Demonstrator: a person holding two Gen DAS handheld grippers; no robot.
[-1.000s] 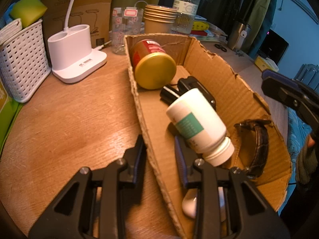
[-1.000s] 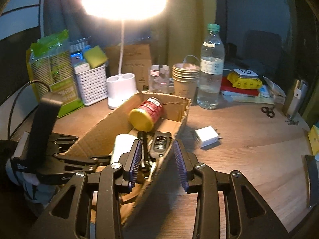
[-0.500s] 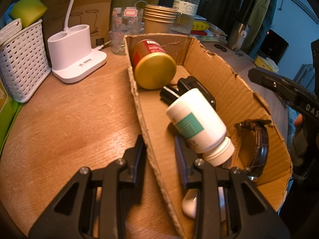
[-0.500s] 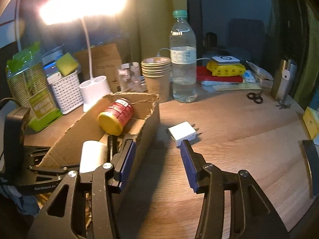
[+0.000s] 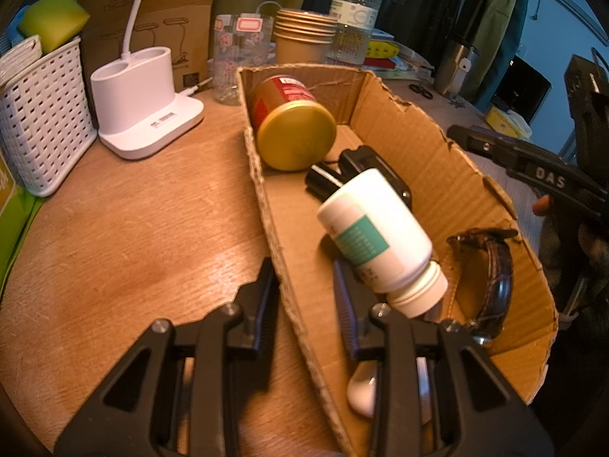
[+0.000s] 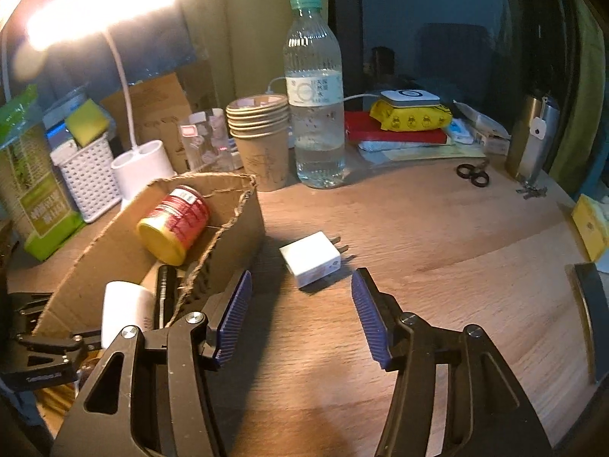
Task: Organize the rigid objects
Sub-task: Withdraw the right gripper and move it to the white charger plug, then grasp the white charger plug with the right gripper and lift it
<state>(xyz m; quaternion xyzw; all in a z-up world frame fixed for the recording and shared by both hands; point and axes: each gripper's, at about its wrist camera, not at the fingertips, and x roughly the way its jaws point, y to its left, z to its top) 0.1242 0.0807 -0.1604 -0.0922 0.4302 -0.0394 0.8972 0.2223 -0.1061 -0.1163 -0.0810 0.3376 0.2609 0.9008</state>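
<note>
Left tongs (image 5: 304,297) pinch cardboard box (image 5: 449,175) wall, steadying it; right tongs (image 6: 300,312) — just widened, empty — approach white charger (image 6: 311,258).

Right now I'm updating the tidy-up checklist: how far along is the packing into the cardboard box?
Done: the cardboard box already holds the gold-lidded can, white pill bottle, black key fob and watch. In hand: the left gripper straddles the box wall, steadying it; the right gripper, jaws just opened and empty, faces the white charger. Left: the charger lies on the table outside the box.
</note>
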